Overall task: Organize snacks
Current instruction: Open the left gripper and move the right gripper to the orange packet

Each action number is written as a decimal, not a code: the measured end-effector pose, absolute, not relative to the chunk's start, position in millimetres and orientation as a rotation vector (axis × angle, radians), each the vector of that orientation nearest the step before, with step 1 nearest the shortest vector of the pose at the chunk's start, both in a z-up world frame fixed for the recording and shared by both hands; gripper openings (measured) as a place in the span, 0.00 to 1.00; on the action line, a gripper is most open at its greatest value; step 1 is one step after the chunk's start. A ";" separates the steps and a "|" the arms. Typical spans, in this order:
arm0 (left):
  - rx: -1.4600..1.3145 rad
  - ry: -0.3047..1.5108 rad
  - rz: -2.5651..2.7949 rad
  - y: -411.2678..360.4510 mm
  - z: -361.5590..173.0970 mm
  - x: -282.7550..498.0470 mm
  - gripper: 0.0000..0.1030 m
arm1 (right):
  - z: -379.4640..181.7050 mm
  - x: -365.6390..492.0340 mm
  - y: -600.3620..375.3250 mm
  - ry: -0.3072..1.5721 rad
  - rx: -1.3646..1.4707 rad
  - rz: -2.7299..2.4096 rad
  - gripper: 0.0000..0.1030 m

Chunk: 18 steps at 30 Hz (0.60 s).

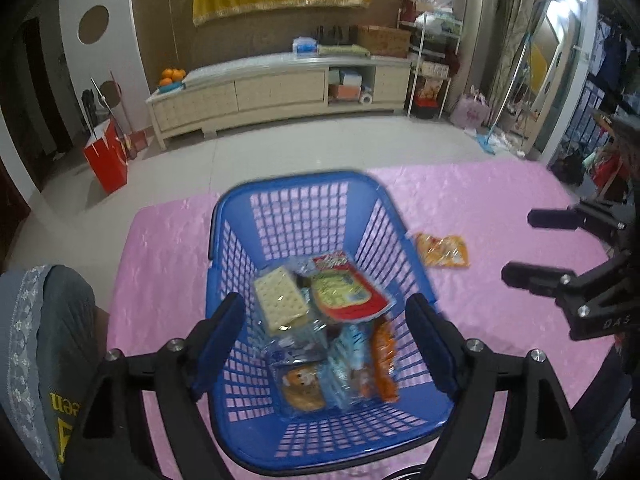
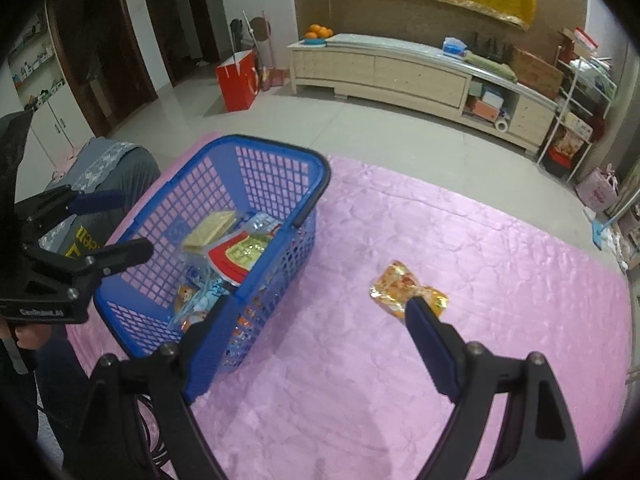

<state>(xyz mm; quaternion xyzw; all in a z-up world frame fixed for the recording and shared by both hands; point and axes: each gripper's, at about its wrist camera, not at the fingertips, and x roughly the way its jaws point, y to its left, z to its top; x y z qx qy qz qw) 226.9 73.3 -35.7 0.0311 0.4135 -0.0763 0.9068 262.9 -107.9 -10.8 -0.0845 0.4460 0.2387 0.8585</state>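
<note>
Nearly done: one orange snack packet [image 2: 408, 289] lies ahead of the wide-open, empty right gripper [image 2: 316, 324]; the left gripper [image 1: 326, 344], also spread empty, hovers over the blue basket [image 1: 296, 184]. Next, close on it.

"DAS" in pale letters on the black body of the right tool [image 1: 516, 246], cut off at frame edge. Left tool [image 2: 124, 224] body carries small white print, roughly "CenRobot.AI", not sharp. Yellow letters on dark cloth [image 2: 86, 240], unreadable. Snack packet print blurred.

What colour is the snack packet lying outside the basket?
Orange-yellow packet, clearest in the right wrist view, on the pink cloth.
</note>
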 end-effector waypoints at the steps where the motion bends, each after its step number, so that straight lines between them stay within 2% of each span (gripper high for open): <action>1: 0.062 0.847 -0.158 70.1 -30.8 225.3 0.78 | -8.3 261.6 -111.0 0.933 -0.178 0.497 0.86; 8: 0.090 0.862 -0.137 57.6 -23.0 227.0 0.78 | 1.7 262.7 -137.7 0.966 -0.191 0.434 0.86; 18: 0.124 0.965 -0.060 59.6 -47.8 251.2 0.78 | -13.7 292.9 -159.8 1.033 -0.212 0.405 0.86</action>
